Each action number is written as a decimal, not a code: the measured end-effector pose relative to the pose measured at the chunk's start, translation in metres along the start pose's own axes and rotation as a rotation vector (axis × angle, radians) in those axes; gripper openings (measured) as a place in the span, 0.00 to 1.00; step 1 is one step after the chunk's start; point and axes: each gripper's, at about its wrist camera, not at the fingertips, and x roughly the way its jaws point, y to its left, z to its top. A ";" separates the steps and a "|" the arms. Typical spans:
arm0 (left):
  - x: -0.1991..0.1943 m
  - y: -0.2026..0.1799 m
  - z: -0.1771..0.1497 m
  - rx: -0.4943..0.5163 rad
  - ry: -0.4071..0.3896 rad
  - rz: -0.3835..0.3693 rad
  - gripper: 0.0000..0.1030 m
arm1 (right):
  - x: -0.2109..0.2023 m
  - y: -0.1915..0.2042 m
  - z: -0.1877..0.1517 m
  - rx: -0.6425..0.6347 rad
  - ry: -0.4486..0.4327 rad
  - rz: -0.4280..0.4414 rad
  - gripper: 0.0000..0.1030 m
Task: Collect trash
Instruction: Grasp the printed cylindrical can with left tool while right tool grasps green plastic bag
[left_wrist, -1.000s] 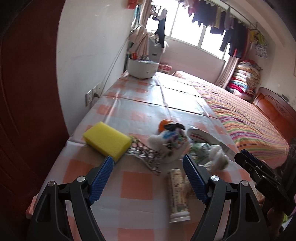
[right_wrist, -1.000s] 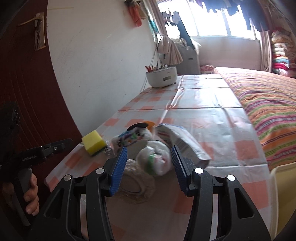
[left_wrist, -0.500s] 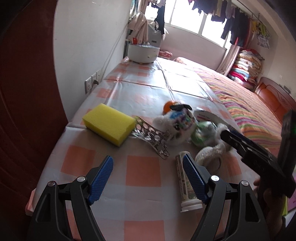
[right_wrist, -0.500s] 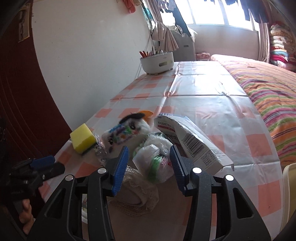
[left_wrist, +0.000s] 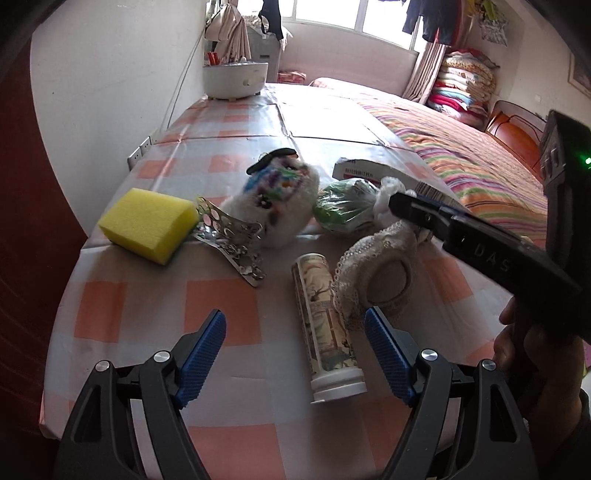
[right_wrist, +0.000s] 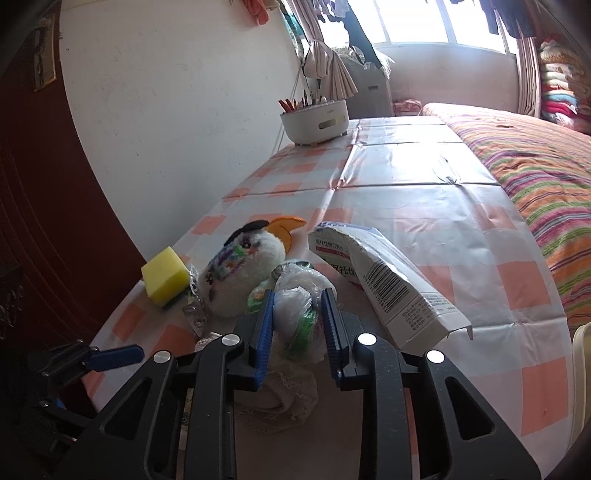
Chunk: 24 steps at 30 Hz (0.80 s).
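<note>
Right gripper (right_wrist: 297, 317) has just been closing its fingers (right_wrist: 264, 325) and now pinches a crumpled plastic bag (right_wrist: 295, 295) with green inside, sitting mid-cluster on the worktop (right_wrist: 424, 206). Left gripper (left_wrist: 295, 354) hangs spread wide, gripping nothing, above the near end, with a printed tube (left_wrist: 325, 328) lying between its fingers (left_wrist: 203, 350), cap toward the near edge. Clutter is packed toward the near-left end: yellow sponge (left_wrist: 147, 225) close to the wall-side edge, silver blister sheet (left_wrist: 232, 240) touching it, white plush toy (left_wrist: 277, 206) next, then the bag, a lace-trimmed cloth piece (left_wrist: 380, 266) just beside the tube, and a torn medicine box (right_wrist: 384, 284) lying toward the bed side. Far half of the checked cloth is bare up to a white holder (right_wrist: 316, 122) by the wall. Striped bed (right_wrist: 535, 177) runs along the worktop's right edge; the wall (right_wrist: 177, 110) closes the left side. A hand (left_wrist: 532, 350) grips the right tool's handle at the near right.
</note>
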 end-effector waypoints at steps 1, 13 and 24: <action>0.001 -0.001 0.000 0.004 0.005 -0.001 0.73 | -0.004 -0.001 0.001 0.002 -0.013 0.002 0.23; 0.016 -0.014 -0.003 0.032 0.057 0.038 0.73 | -0.037 -0.018 0.004 0.055 -0.109 0.018 0.23; 0.026 -0.013 -0.007 0.045 0.107 0.063 0.41 | -0.047 -0.021 0.005 0.064 -0.138 0.016 0.24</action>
